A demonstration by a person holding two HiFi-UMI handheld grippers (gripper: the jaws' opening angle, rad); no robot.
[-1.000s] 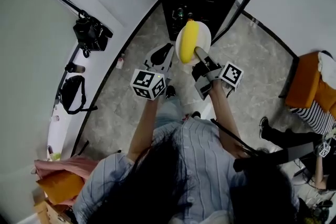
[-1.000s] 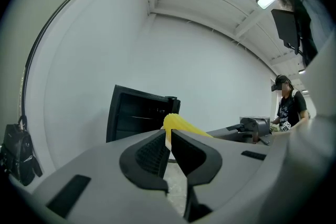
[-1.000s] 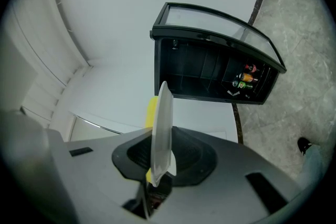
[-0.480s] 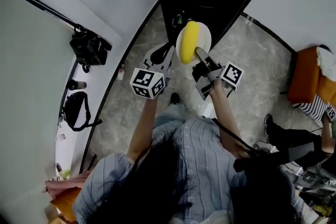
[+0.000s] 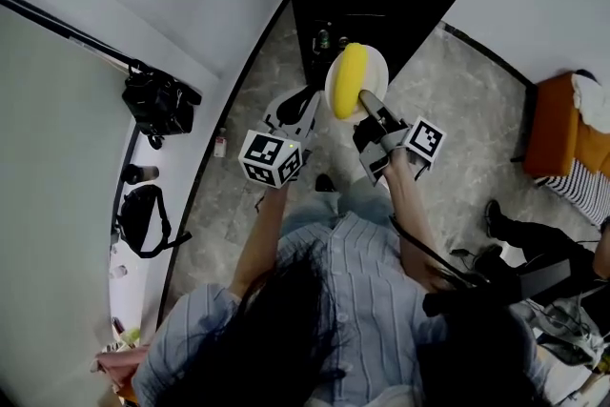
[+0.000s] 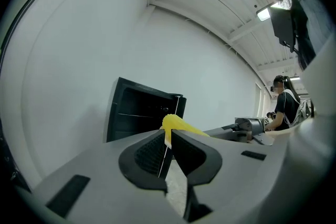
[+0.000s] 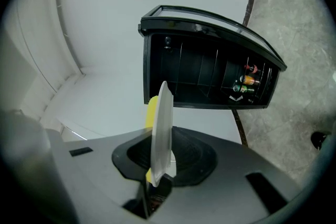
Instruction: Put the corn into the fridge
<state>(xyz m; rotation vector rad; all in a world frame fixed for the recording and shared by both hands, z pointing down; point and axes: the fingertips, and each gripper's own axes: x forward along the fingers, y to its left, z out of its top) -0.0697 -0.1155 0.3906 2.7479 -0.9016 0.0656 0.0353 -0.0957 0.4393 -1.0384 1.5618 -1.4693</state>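
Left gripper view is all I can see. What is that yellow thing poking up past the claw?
Observer: A corn cob lying on a white plate; the head view shows both.
Visitor: What's holding the plate up?
Observer: The right claw, shut on the plate's rim.
Visitor: Anything inside that black box?
Observer: A few colourful drinks at one end of the open fridge, seen in the right gripper view.

Legible text, brands, numbers: none.
Coded signs: square black-and-white markers, without letters or digits, on the faces of the left marker cube (image 5: 272, 157) and the right marker cube (image 5: 425, 140).
Labels: coloured cans (image 7: 249, 80) inside the fridge (image 7: 205, 14), print too small to read.
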